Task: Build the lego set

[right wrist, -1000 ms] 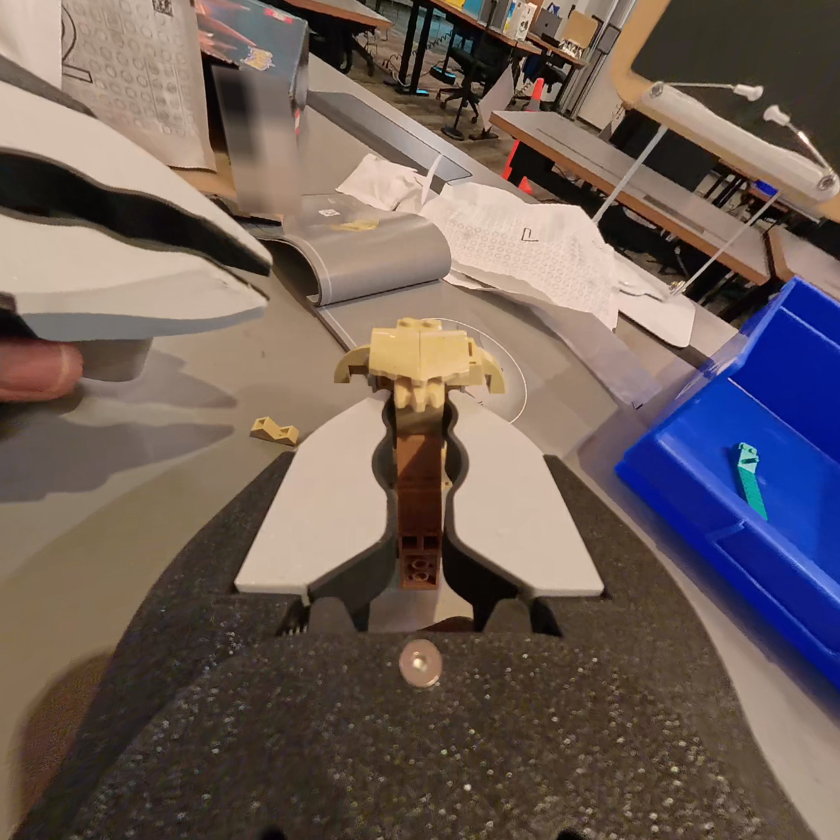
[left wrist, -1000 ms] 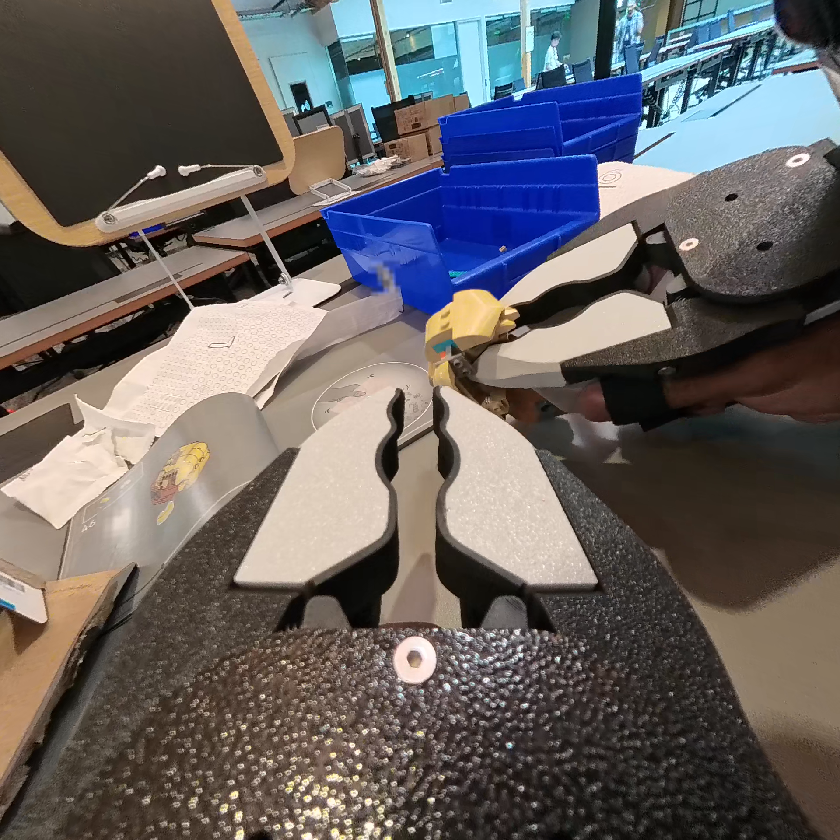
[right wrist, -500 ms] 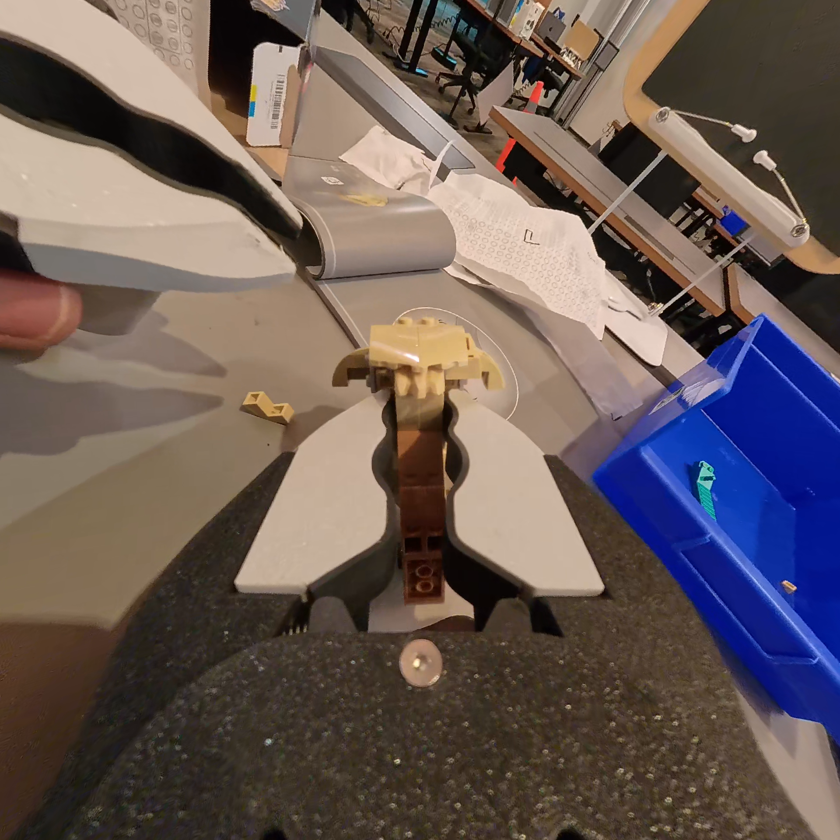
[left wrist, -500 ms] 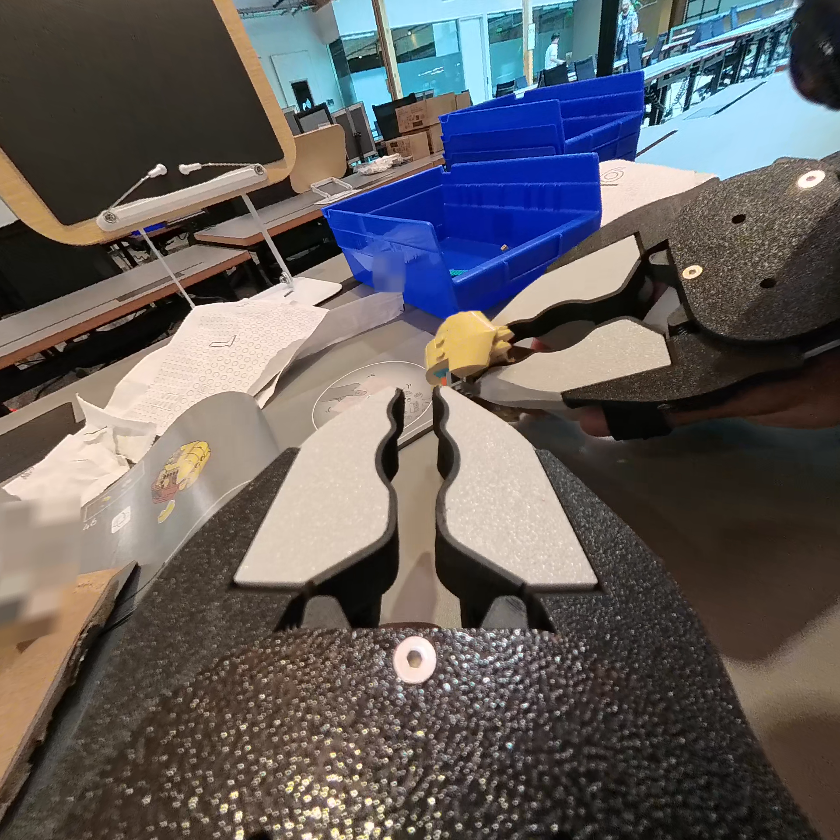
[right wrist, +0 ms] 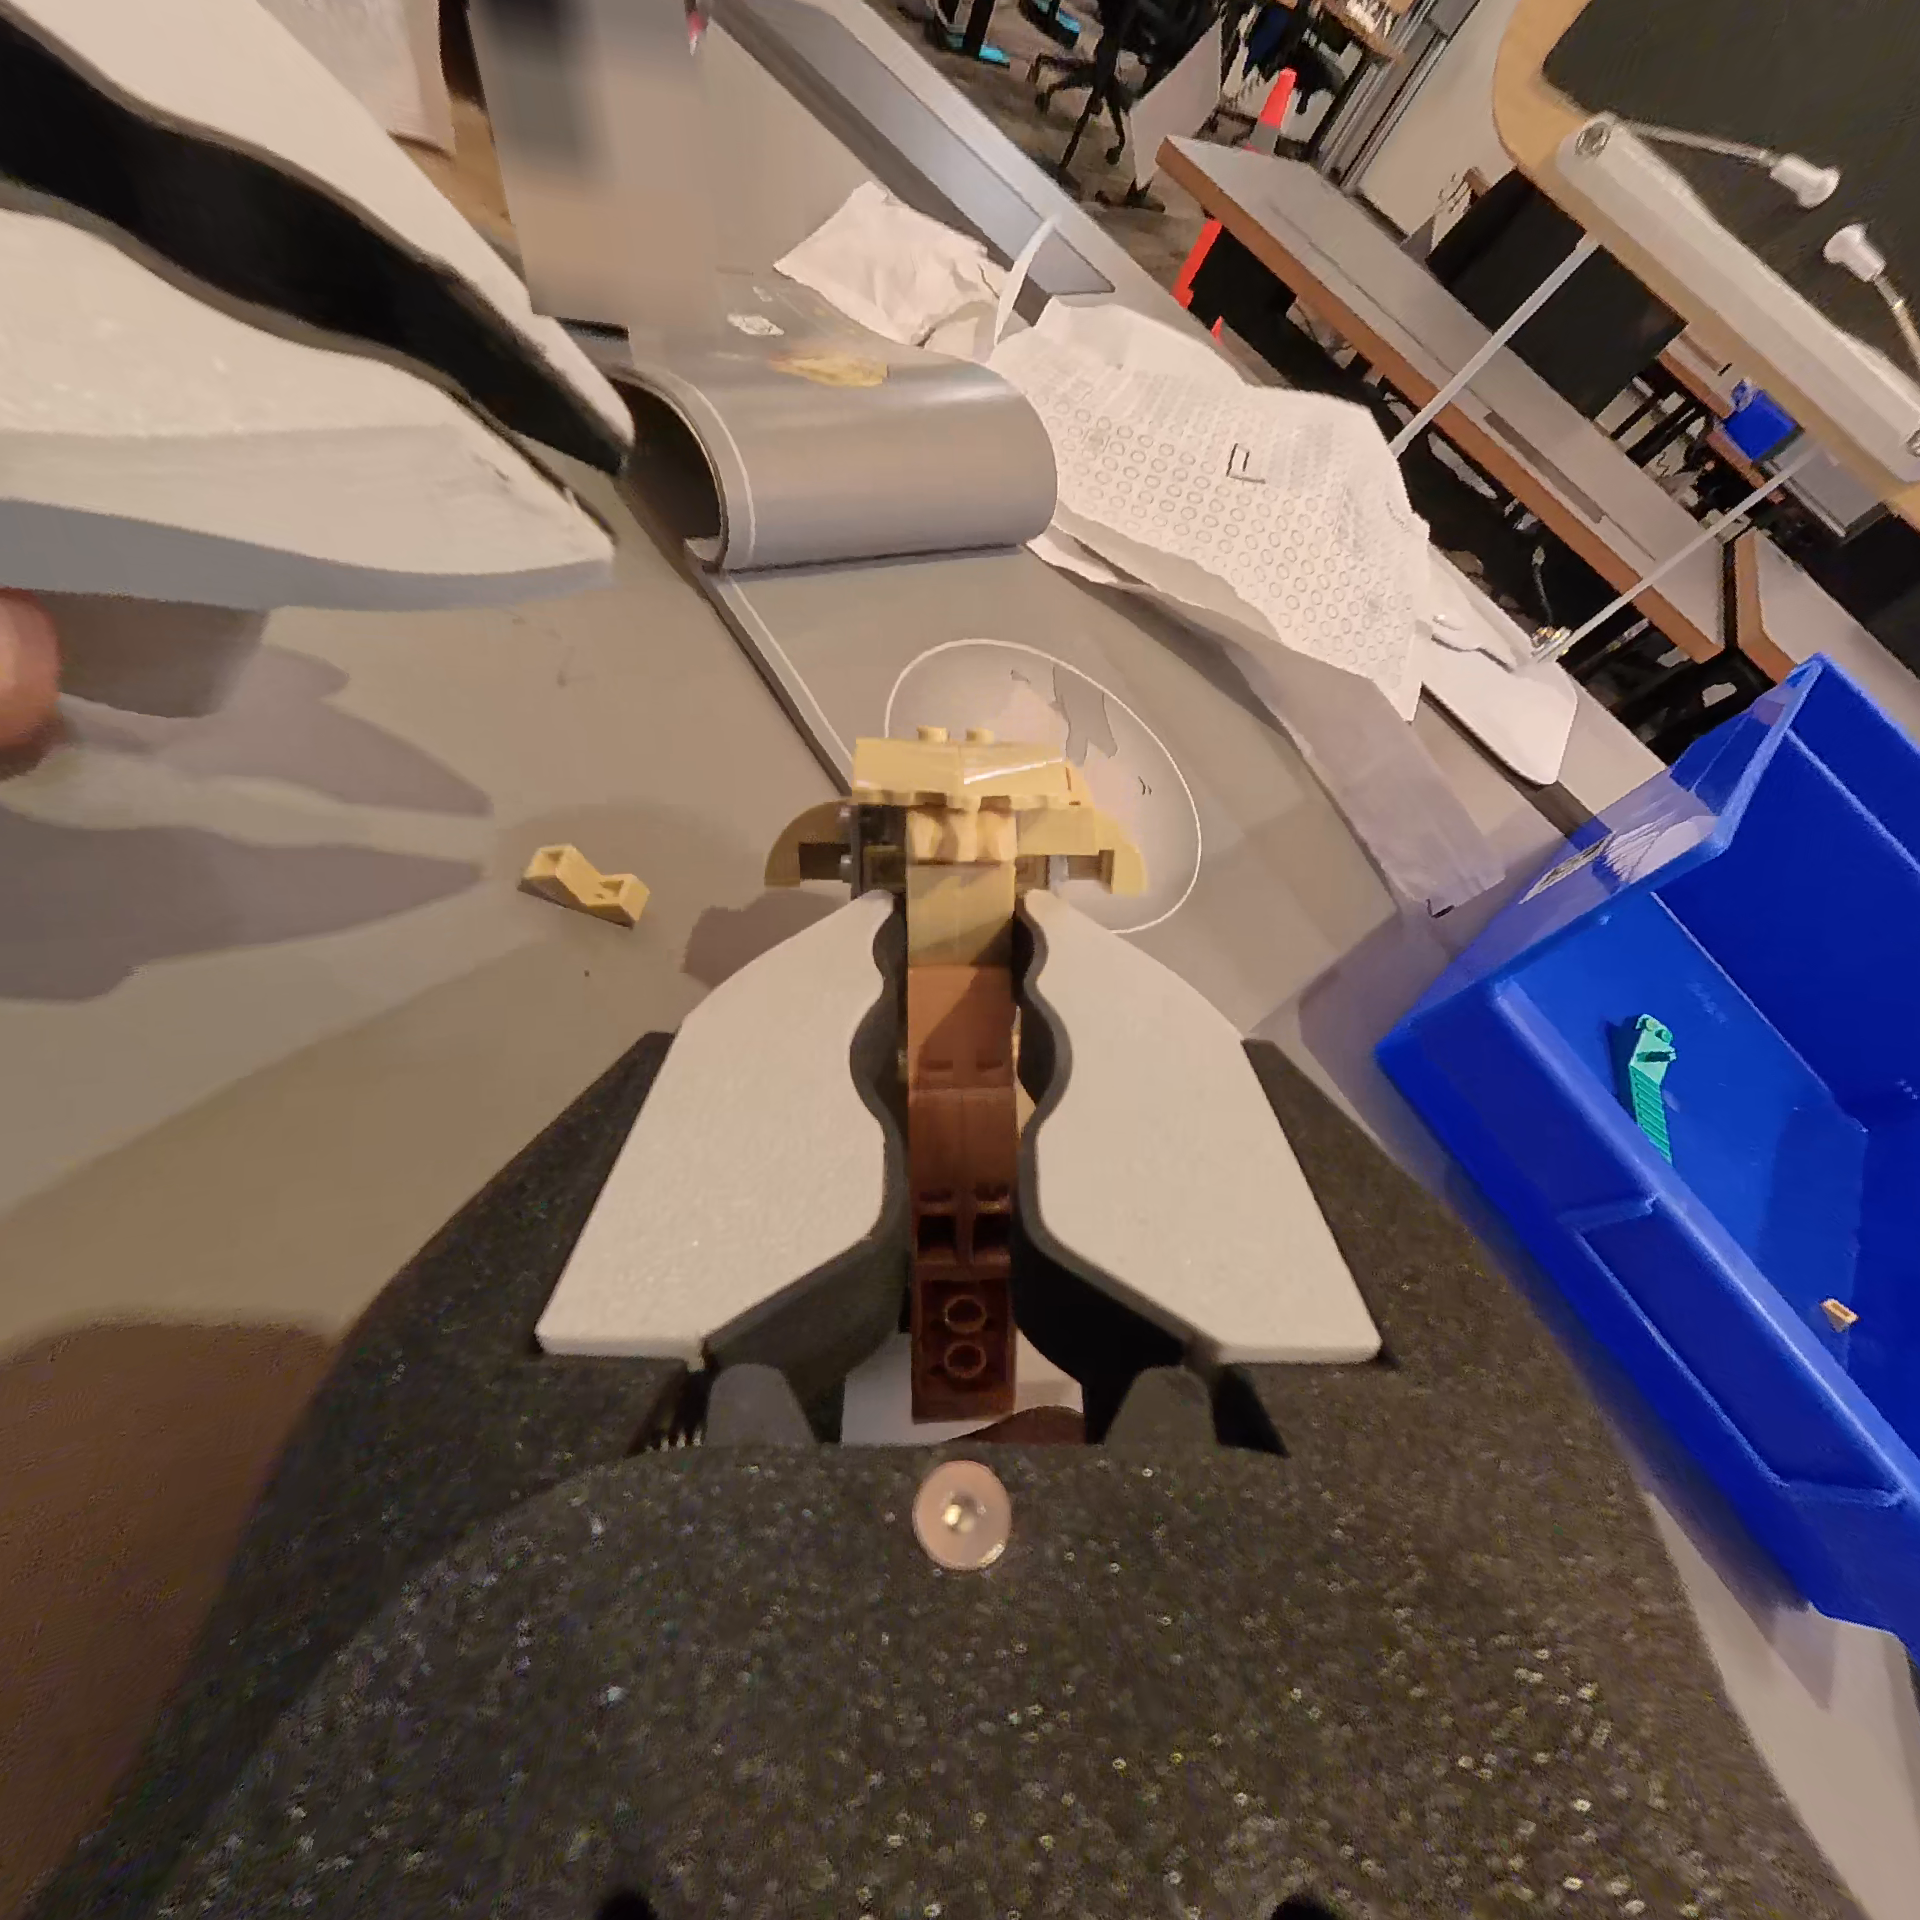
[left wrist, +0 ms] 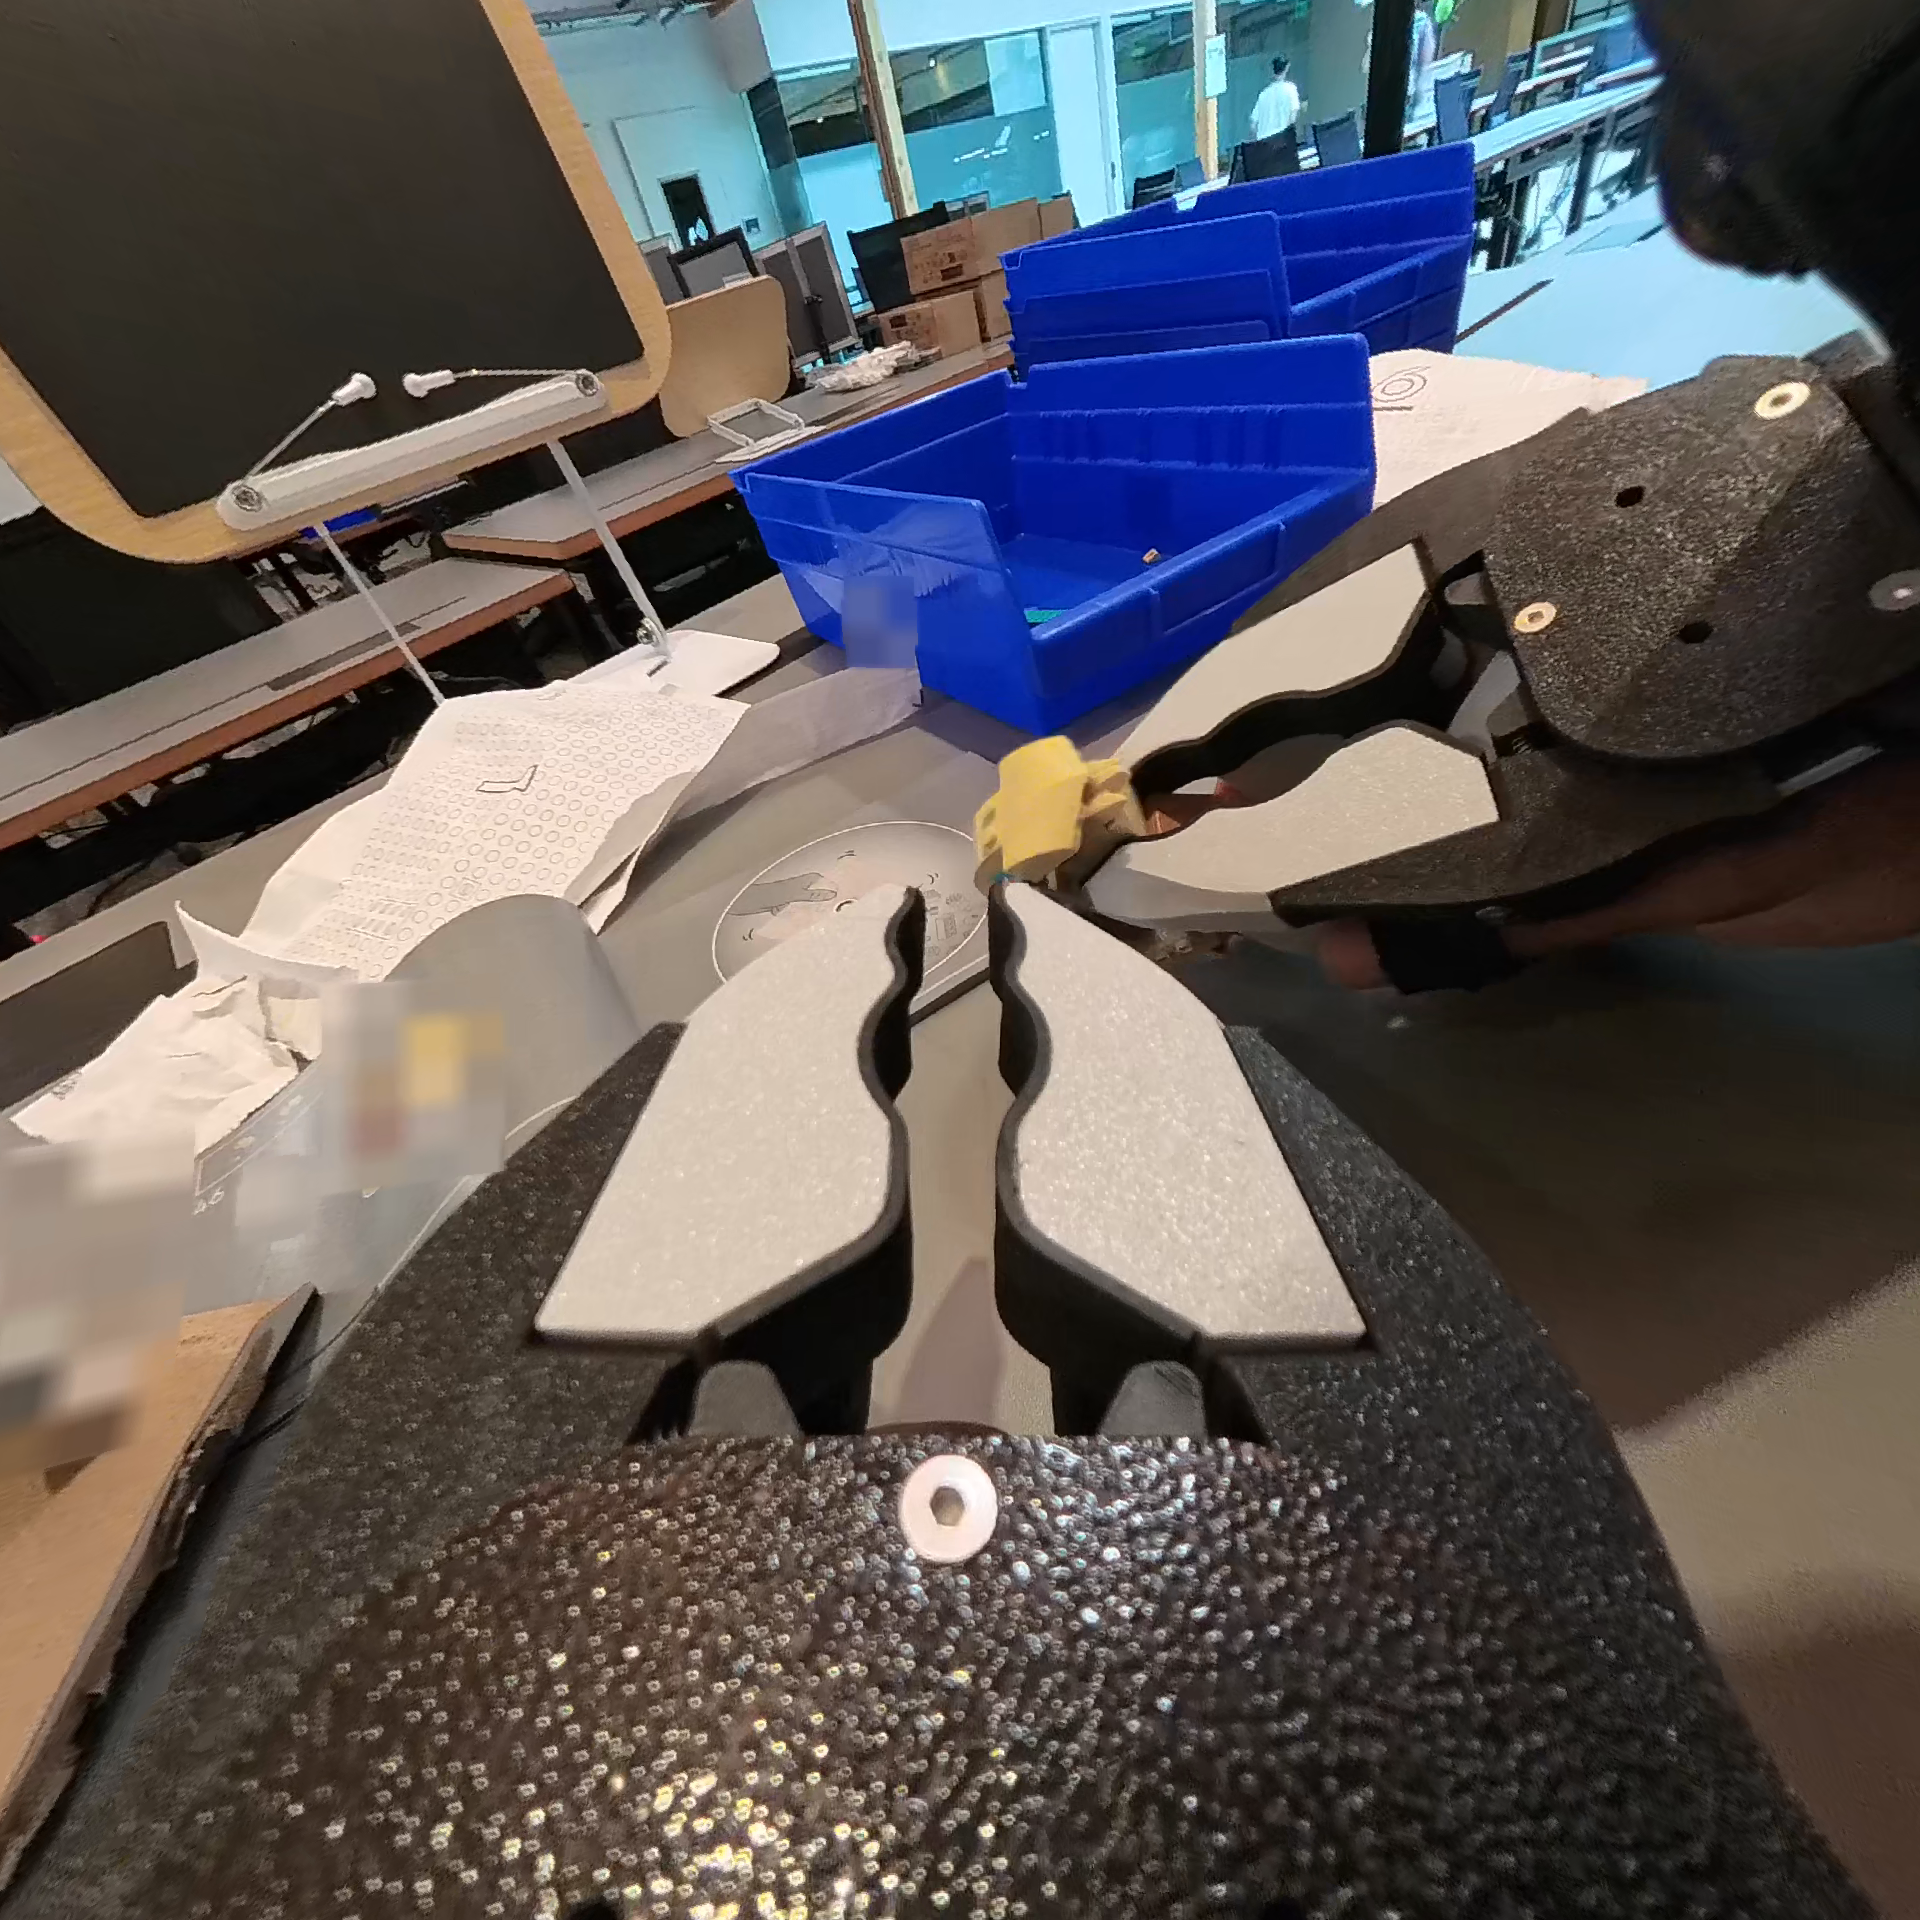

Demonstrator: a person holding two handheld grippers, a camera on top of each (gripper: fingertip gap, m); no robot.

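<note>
My right gripper [right wrist: 956, 914] is shut on a small brick model [right wrist: 961, 800] with a tan head and a brown body. The body lies between the pads and the head sticks out past the fingertips. It is held above the grey table [right wrist: 312, 1039]. In the left wrist view the model [left wrist: 1044, 805] and the right gripper [left wrist: 1117, 821] sit just beyond and to the right of my left gripper [left wrist: 954, 904]. The left gripper's fingers stand a little apart with nothing between them. It also shows at the upper left of the right wrist view [right wrist: 618, 488]. A loose tan brick [right wrist: 584, 883] lies on the table.
A blue bin [right wrist: 1558, 1143] holding a green piece [right wrist: 1647, 1091] stands to the right; it shows at the back in the left wrist view [left wrist: 1039, 665]. A curled grey booklet [left wrist: 499, 966], white paper sheets [left wrist: 499, 810] and a cardboard piece [left wrist: 83, 1507] lie to the left. Tip to tip, the grippers are about 8 cm apart.
The right gripper has brought the model lower and closer to my left fingertips, and the model has turned a little. Both jaws keep their spacing.
</note>
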